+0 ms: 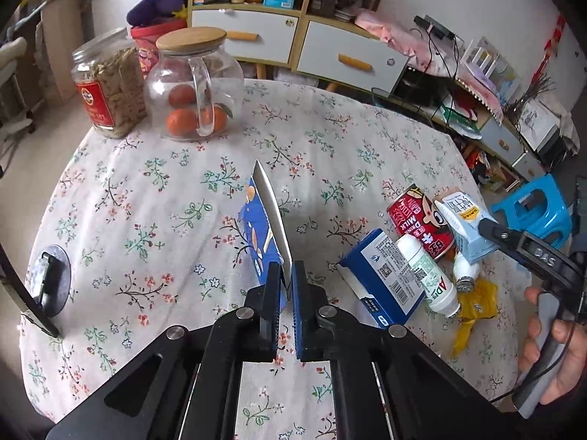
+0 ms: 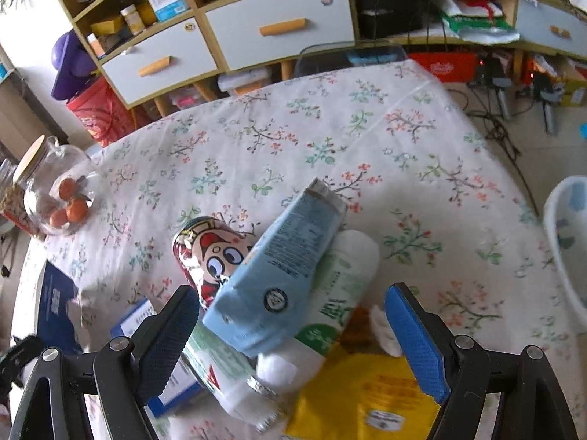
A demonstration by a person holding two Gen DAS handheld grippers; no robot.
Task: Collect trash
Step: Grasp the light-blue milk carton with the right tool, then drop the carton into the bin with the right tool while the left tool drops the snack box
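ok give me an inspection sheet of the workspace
surface: table under a floral cloth
job's things: red can, pale blue carton, white bottles, blue-white box and yellow wrapper piled together; blue box in left gripper
clutter: glass jug of oranges, snack jar
grippers: left gripper shut on blue box; right gripper open over the pile
cables: tangle on floor
surroundings: cabinet, white bin

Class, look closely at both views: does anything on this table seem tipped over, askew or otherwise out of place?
Yes. The red milk can, two white bottles and a light-blue carton lie toppled in a heap, the carton resting askew on top. By contrast, the glass jar stands upright.
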